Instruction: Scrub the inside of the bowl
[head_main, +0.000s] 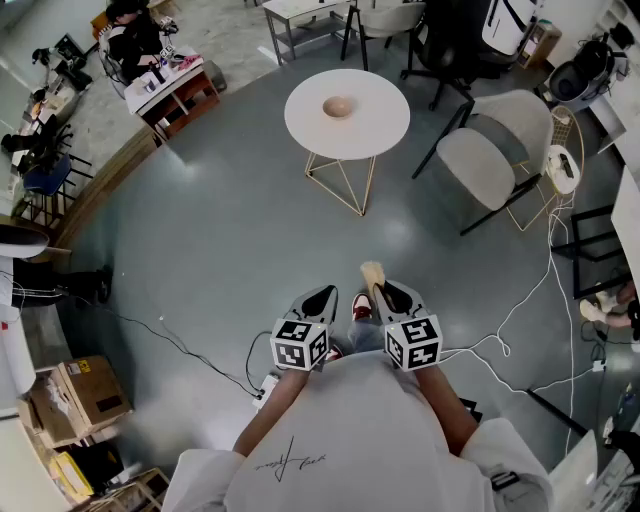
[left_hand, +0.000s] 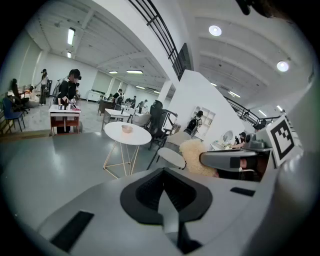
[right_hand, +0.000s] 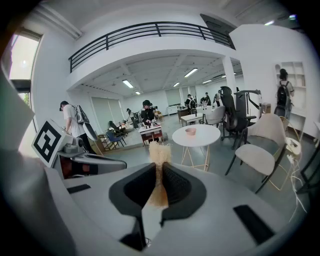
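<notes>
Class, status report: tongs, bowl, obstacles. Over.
Left tongs shut, empty. Right tongs shut on scrubber. Bowl on round table ahead, untouched. Chair beside table.

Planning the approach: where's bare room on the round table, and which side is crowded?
The table holds only the bowl, near its middle; bare top rings it. The near and left sides face open floor. The right side is crowded by two pale chairs.

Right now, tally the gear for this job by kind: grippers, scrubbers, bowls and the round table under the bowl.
hand-held grippers: 2, the left hand-held gripper and the right hand-held gripper
scrubber: 1, clamped in the right one
bowl: 1
round table: 1
total: 5
</notes>
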